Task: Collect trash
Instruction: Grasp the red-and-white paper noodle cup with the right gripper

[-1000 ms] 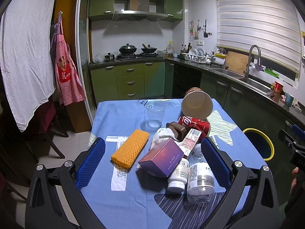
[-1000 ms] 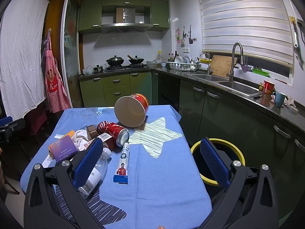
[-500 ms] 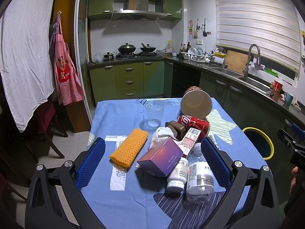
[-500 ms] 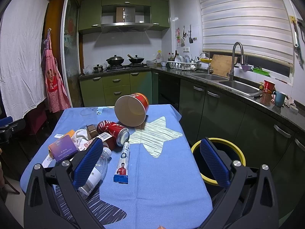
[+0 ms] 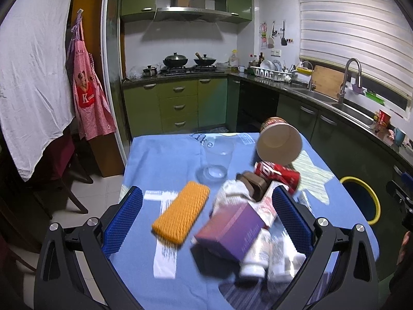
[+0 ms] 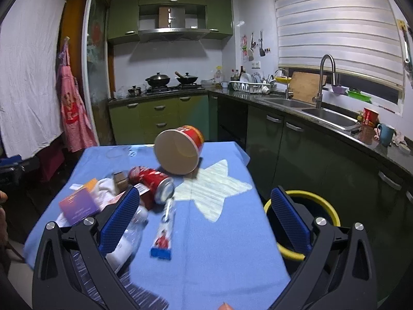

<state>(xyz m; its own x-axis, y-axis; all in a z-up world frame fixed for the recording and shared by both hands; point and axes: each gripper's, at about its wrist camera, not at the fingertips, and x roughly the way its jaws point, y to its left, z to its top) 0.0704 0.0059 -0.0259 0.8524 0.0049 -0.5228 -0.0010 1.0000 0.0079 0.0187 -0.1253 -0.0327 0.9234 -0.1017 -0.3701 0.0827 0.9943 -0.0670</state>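
Note:
Trash lies on a blue-clothed table (image 5: 165,170): a tipped paper noodle cup (image 5: 280,142), a red soda can (image 5: 277,175), a purple box (image 5: 232,228), a white pill bottle (image 5: 256,252), a clear plastic bottle (image 5: 280,253), crumpled white paper (image 5: 233,193) and a brown object (image 5: 254,184). A toothpaste tube (image 6: 164,230) lies nearer the right gripper. The yellow-rimmed bin (image 6: 309,206) stands right of the table. My left gripper (image 5: 206,222) is open and empty above the near edge. My right gripper (image 6: 205,222) is open and empty, over the table's right side.
An orange sponge (image 5: 180,215) and a clear plastic cup (image 5: 218,159) sit on the table's left half. Green cabinets and a counter with a sink (image 6: 327,115) run along the right wall. A chair (image 5: 64,170) and hanging cloth stand at the left.
Both grippers have shifted slightly forward and the views blur with motion. Both stay open. Nothing on the table has moved.

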